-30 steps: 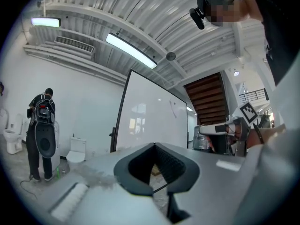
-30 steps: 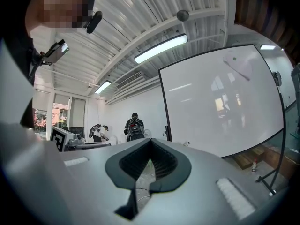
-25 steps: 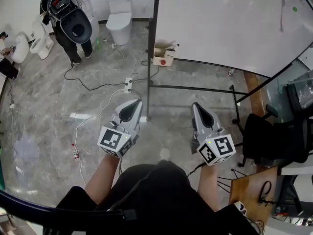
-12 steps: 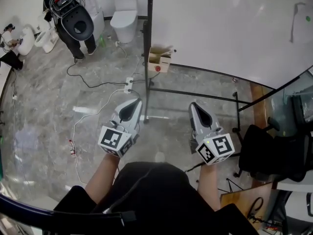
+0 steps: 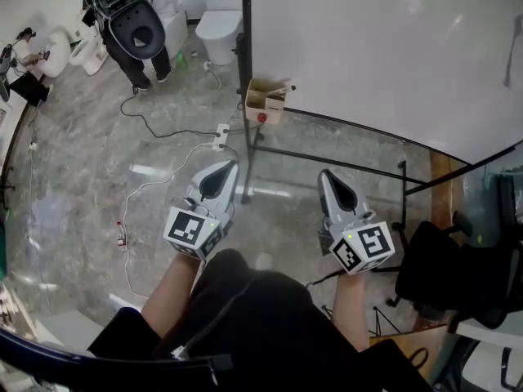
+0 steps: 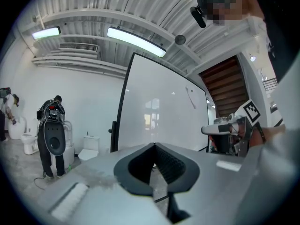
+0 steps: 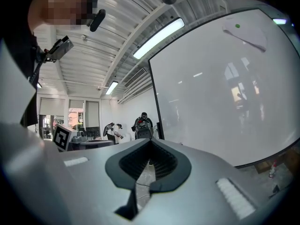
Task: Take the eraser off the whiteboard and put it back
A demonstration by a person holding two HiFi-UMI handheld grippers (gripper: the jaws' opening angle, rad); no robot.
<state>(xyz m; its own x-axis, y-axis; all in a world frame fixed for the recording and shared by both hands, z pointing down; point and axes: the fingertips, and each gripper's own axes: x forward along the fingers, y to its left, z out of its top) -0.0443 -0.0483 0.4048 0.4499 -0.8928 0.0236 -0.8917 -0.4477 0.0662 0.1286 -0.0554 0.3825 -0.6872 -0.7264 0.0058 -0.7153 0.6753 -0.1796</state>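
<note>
Head view: far off to the left of the left claw (image 5: 226, 167), a person (image 5: 131, 23) in dark clothes stands on the grey marble floor (image 5: 73, 186), holding a black oval part with a hole in it. A white toilet (image 5: 221, 24) stands just to that person's right. A white cable (image 5: 155, 190) snakes across the floor to a power strip (image 5: 219, 137), which lies ahead of the left claw. A cardboard box (image 5: 265, 100) sits further ahead, beside the black post of the whiteboard (image 5: 368, 47).

The left claw points level toward the board's left edge. It is clenched, its ridged pads meeting at the tip with nothing between them. The right claw (image 5: 328, 175) is alongside it, apart from it and pointing the same way, with the board's black base bar crossing the floor ahead of both. It too is clenched and empty, as its own view shows.

The eraser (image 7: 248, 37) is on the face of the whiteboard, high above the right claw and off to its right. It is well apart from both claws and has a small green dot just above its left end. In the head view only a thin sliver of it shows at the right edge. To the right of the right claw and slightly behind it stands a black chair (image 5: 445, 272).
</note>
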